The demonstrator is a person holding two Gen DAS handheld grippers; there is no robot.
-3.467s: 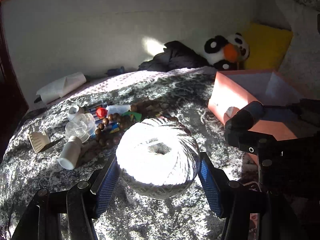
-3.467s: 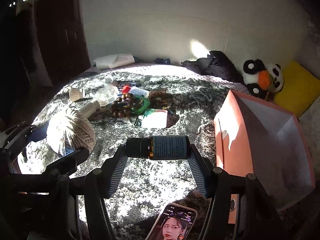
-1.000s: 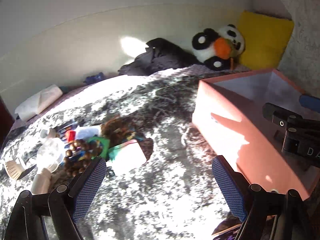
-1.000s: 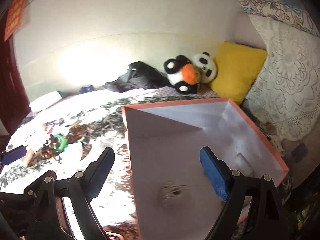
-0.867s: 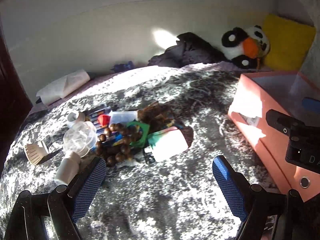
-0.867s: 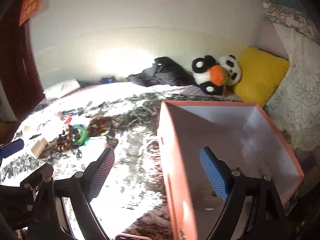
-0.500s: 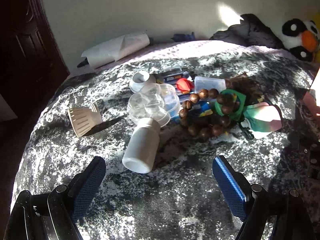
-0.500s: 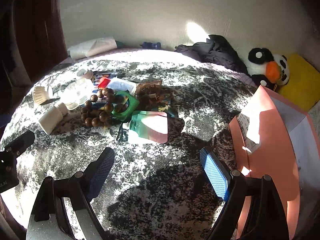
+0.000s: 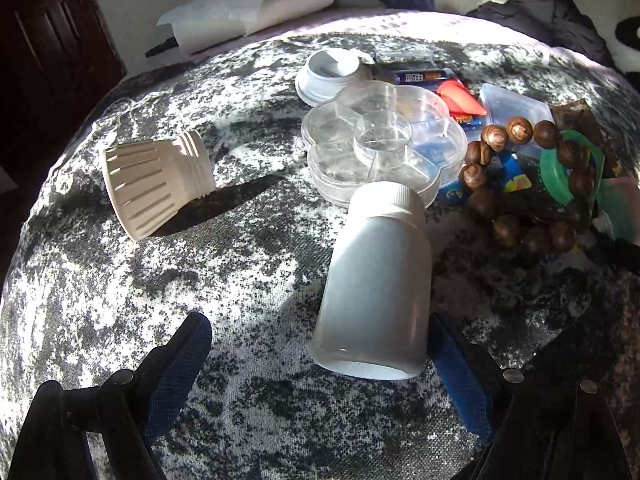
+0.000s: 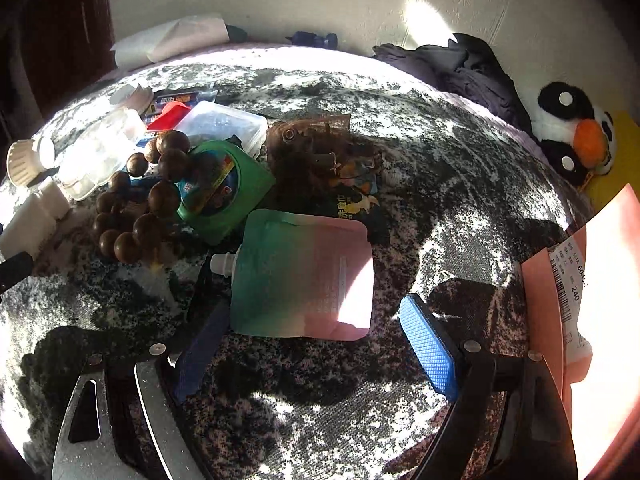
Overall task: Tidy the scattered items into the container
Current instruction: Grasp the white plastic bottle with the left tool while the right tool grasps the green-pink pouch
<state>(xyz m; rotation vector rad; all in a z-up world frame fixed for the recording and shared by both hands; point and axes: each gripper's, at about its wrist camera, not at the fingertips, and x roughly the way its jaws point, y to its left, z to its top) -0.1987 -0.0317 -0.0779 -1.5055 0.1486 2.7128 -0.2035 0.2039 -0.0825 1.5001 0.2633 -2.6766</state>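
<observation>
My left gripper is open and low over the bed. A white plastic bottle lies on its side between its pads, close to the right pad. A ribbed white cap, a clear flower-shaped box and wooden beads lie beyond. My right gripper is open, just short of a green-to-pink spouted pouch. The pink box stands at the right edge.
More clutter lies on the grey patterned bedspread: a green packet, a clear lidded case, batteries, a white lid. A panda toy, dark clothing and rolled paper lie at the wall.
Both grippers have dropped and moved forward to the clutter. The left one now straddles the white bottle; the right one has closed in on the pouch. Both stay open.
</observation>
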